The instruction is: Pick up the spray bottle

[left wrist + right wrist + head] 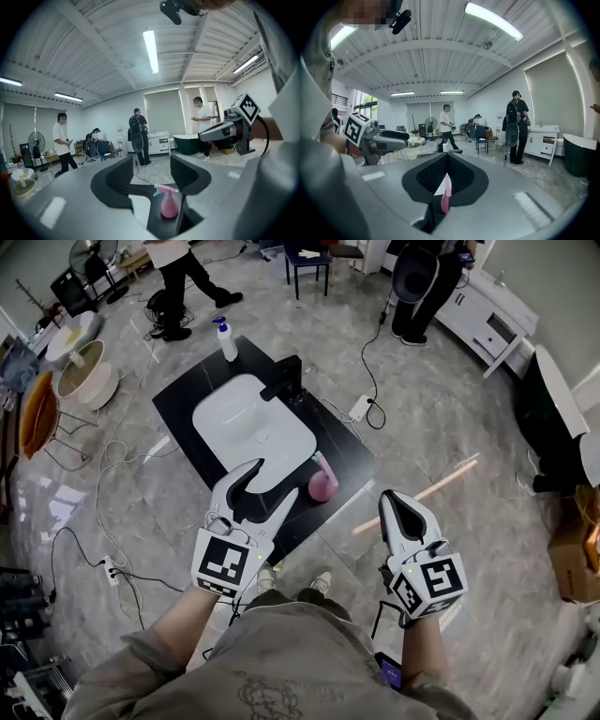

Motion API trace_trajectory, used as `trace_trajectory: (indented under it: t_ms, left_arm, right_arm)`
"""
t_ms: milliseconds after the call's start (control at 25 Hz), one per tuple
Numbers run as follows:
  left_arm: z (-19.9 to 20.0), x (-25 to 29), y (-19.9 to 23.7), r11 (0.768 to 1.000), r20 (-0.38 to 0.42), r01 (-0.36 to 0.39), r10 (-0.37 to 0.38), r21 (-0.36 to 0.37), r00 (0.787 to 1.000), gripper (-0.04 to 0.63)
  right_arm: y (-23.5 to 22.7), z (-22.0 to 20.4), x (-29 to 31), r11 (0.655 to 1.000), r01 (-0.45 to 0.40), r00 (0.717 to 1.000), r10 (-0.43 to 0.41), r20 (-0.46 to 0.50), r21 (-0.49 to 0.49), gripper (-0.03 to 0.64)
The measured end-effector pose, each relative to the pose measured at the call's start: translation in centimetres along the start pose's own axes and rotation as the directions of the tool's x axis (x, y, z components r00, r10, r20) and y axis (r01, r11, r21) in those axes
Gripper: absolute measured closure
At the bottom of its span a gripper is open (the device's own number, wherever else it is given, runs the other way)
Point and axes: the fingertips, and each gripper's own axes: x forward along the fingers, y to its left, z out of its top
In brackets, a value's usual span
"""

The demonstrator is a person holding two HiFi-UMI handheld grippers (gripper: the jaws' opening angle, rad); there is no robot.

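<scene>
Pink spray bottle (322, 482) stands upright on black slab (187, 399), at 4 o'clock of white basin (248, 423). Left gripper (272, 481): jaws spread apart, gripping nothing; bottle at 3 o'clock of the tips, untouched. Right gripper (388, 502): jaws pressed together, empty, at 4 o'clock of bottle, apart from it. Blue-capped bottle (226, 338) at slab's 12 o'clock corner.

– How much of the bottle (446, 194) shows past your right tongs (447, 159)?
– A pink sliver; my jaws hide the rest.
– And from the head?
– My left tongs (272, 482) cover the basin's (246, 418) near edge.
</scene>
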Motion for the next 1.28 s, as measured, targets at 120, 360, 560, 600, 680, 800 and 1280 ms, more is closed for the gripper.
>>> trace_trajectory:
  t_ms: [120, 360, 560, 600, 680, 800, 1280]
  left_arm:
    - [-1.5, 1.7, -0.9, 0.999, -0.011, 0.037, -0.037, 0.009, 0.999, 0.347]
    - [-5.0, 4.6, -2.1, 0.996, -0.064, 0.093, -0.092, 0.007, 0.994, 0.347]
    - [-8.0, 6.9, -3.0, 0.992, -0.091, 0.125, -0.127, -0.022, 0.988, 0.347]
    - [-8.7, 7.4, -3.4, 0.990, -0.100, 0.136, -0.138, -0.029, 0.985, 0.347]
    - [-10.1, 8.4, -4.2, 0.987, -0.115, 0.154, -0.159, -0.047, 0.981, 0.347]
    - [-12.1, 10.0, -5.5, 0.979, -0.128, 0.189, -0.198, -0.082, 0.972, 0.345]
    - [-19.5, 15.0, -8.5, 0.964, -0.249, 0.236, -0.260, -0.122, 0.933, 0.337]
  right_arm:
    - [-0.2, -0.8, 0.6, 1.000, 0.014, 1.000, -0.014, -0.023, 0.011, 0.589]
    - [-1.1, -3.1, 1.6, 0.998, 0.051, 0.996, -0.049, -0.073, 0.022, 0.589]
    - [-1.7, -5.0, 2.3, 0.996, 0.071, 0.991, -0.065, -0.114, 0.046, 0.589]
    - [-1.8, -5.4, 2.4, 0.996, 0.074, 0.990, -0.068, -0.123, 0.051, 0.589]
    - [-2.0, -6.2, 2.6, 0.995, 0.081, 0.988, -0.071, -0.140, 0.061, 0.589]
    - [-2.4, -7.1, 2.8, 0.993, 0.090, 0.984, -0.078, -0.161, 0.071, 0.589]
    - [-4.7, -10.2, 2.9, 0.989, 0.128, 0.966, -0.107, -0.236, 0.073, 0.589]
